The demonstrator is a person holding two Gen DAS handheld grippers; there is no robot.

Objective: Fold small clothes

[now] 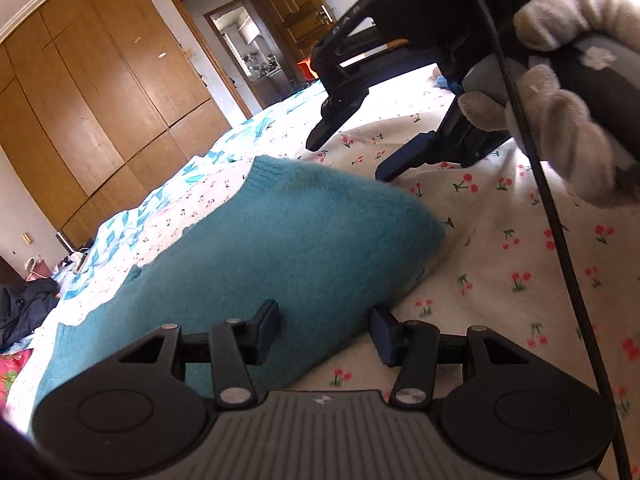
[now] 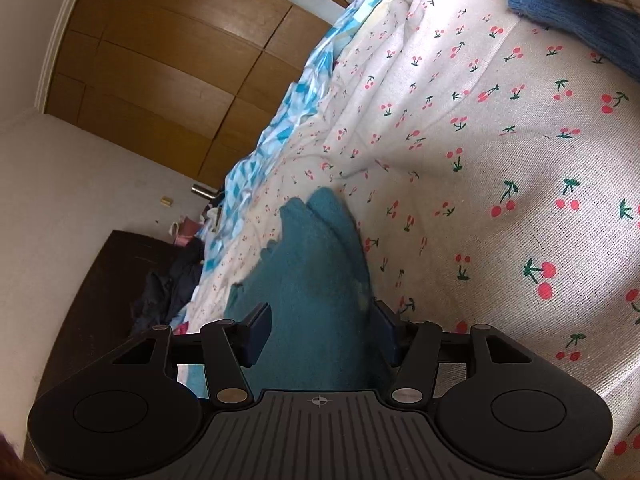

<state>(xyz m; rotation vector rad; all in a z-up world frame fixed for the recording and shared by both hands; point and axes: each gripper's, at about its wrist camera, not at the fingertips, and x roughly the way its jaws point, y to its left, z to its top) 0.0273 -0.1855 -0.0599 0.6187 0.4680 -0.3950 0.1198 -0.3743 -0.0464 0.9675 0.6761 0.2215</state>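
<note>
Lying between both parted grippers' fingers, unclamped, is the teal knit garment (image 1: 256,248).

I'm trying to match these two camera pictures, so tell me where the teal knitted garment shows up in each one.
Left wrist view: the teal knitted garment fills the centre and lower left, lying on the cherry-print sheet.
Right wrist view: the teal knitted garment sits centre bottom, running up from between the fingers of the hand-held gripper.
Shared landmark: the wooden wardrobe, upper left in both.

Blue knit (image 2: 576,20) cut off top-right edge.
</note>
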